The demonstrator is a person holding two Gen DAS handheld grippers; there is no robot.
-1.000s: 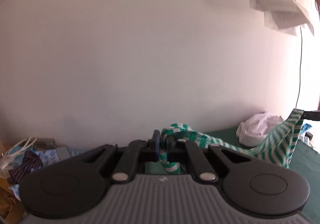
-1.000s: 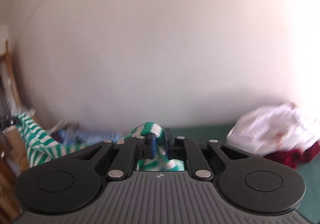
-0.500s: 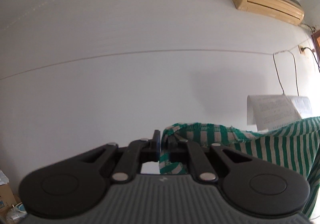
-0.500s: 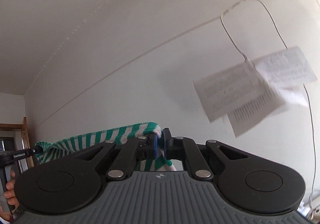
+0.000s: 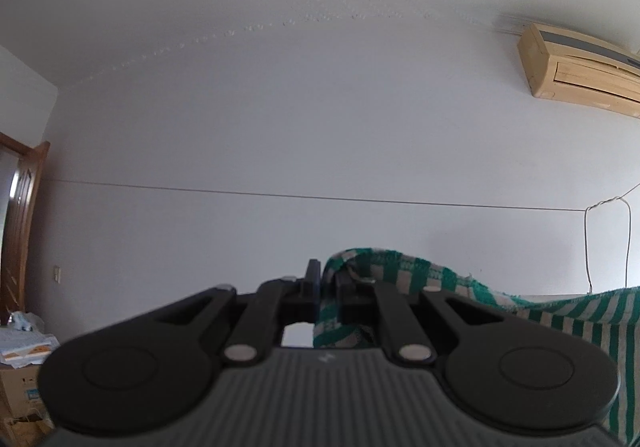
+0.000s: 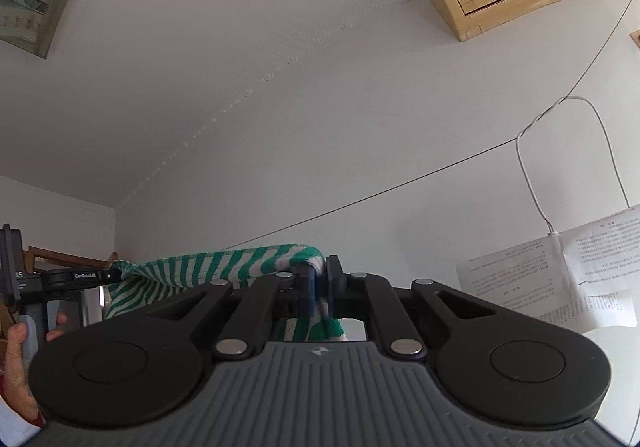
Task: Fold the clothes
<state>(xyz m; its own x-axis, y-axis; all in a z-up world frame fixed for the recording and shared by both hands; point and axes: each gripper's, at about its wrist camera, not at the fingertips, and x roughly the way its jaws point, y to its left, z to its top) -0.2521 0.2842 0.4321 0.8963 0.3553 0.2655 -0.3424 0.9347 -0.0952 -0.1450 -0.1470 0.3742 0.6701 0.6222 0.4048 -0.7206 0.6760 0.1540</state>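
Both grippers are pitched further up than 0.5 s ago. Left gripper (image 5: 329,281): jaws are clamped on a bunched edge of the green-and-white striped garment (image 5: 404,279), as before. In the left wrist view, cloth is draped off to the right over the gripper's linkage and hangs down at the frame's right edge. The air conditioner (image 5: 580,73) is now seen lower and at the right edge; a door frame (image 5: 24,223) and boxes of papers (image 5: 24,343) have come into view at left.

Right gripper (image 6: 319,281): jaws are pinched on the other end of the garment (image 6: 208,267). The top edge is stretched left to the left gripper (image 6: 114,276), held by a hand (image 6: 18,359). The garment is held in the air between the two grippers. More ceiling is shown than 0.5 s ago; the taped papers (image 6: 560,271) are now at lower right.
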